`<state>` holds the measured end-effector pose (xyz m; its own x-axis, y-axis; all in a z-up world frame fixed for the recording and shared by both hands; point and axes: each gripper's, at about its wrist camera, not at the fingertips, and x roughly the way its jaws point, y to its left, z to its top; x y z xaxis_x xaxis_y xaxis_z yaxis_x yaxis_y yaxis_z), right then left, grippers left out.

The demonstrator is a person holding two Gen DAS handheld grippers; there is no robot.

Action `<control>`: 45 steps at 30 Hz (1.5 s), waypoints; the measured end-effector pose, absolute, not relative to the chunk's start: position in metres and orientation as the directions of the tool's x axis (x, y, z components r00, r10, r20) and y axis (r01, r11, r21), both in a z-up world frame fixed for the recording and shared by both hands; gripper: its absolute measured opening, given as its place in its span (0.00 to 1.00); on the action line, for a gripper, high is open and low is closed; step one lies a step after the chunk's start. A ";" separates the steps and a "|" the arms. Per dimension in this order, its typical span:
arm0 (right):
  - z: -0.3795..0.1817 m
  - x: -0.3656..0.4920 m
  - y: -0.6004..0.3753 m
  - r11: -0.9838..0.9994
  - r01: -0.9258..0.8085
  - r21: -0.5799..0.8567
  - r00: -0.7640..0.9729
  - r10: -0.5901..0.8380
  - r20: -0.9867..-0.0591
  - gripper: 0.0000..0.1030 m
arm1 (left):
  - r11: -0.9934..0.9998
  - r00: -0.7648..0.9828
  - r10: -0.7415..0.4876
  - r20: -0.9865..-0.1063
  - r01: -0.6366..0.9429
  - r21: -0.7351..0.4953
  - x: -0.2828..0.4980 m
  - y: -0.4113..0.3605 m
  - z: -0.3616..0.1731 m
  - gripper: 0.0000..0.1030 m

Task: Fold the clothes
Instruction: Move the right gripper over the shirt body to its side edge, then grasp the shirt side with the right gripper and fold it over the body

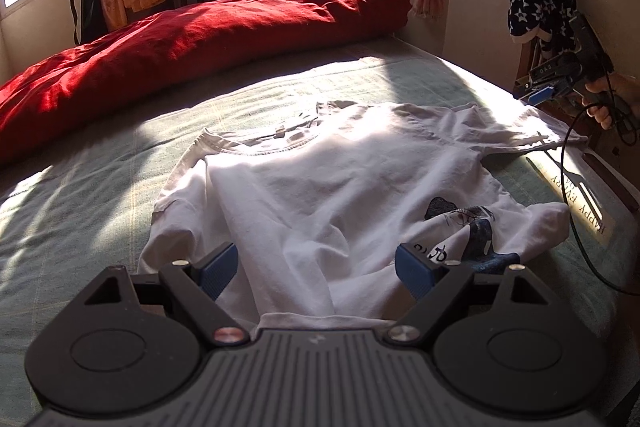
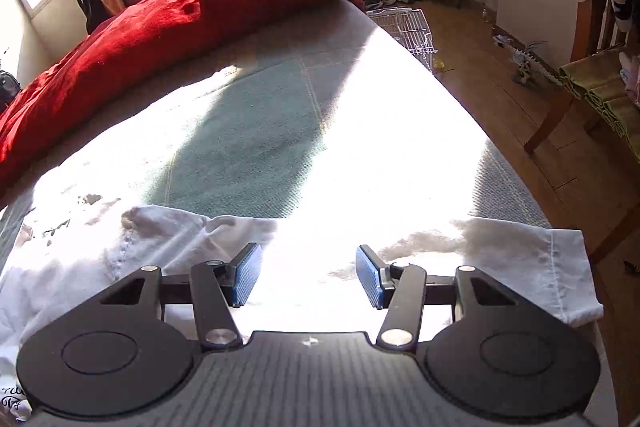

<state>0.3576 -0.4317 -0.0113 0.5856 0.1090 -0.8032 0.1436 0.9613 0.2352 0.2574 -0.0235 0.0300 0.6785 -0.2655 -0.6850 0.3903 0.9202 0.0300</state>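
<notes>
Two grippers, left gripper (image 1: 316, 269) and right gripper (image 2: 309, 275), hover with fingers spread, grasping nothing, over a white T-shirt (image 1: 320, 187) lying mid-frame on the bed (image 1: 80, 195), one side apparently folded, folding largely undone.

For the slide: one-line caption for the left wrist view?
Left gripper, jaws open, hovers over a white T-shirt spread on the bed.

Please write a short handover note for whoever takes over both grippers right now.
Left gripper: open, holding nothing, over the hem end of the white T-shirt.
Right gripper: open, holding nothing, over the right sleeve at the bed's edge.
Shirt lies on the green bed sheet, collar toward the red duvet; the left side looks folded in, the bottom right corner is turned up.
Left to do: right sleeve and side, then the lengthwise fold.
</notes>
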 end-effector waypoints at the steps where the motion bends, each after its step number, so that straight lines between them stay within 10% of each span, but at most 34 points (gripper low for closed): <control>1: -0.016 0.366 -0.413 0.963 0.117 0.241 0.570 0.134 -0.811 0.62 | 0.921 0.677 -0.265 -0.687 0.389 0.029 0.259 -0.023 0.028 0.83; 10: -0.065 0.435 -0.343 0.995 0.098 -0.015 0.546 -0.066 -0.835 0.91 | 0.929 0.671 -0.259 -0.695 0.370 0.010 0.264 -0.011 0.019 0.83; 22: -0.031 0.378 -0.403 0.962 0.092 0.257 0.537 0.169 -0.826 0.96 | 0.937 0.674 -0.271 -0.688 0.348 -0.028 0.256 0.004 0.013 0.83; 31: -0.049 0.370 -0.439 0.948 0.295 0.119 0.518 -0.054 -0.853 0.97 | 0.946 0.675 -0.252 -0.694 0.323 -0.030 0.241 0.011 0.013 0.83; 45: 0.062 0.250 -0.272 0.863 -0.225 0.452 0.561 0.494 -0.664 1.00 | 0.937 0.694 -0.317 -0.647 0.335 -0.100 0.185 0.033 0.023 0.83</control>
<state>0.2500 -0.2716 0.0617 0.5607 0.4942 -0.6644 -0.2248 0.8631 0.4523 0.1849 0.0327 0.0235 0.6936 -0.3172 -0.6468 0.3348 0.9369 -0.1004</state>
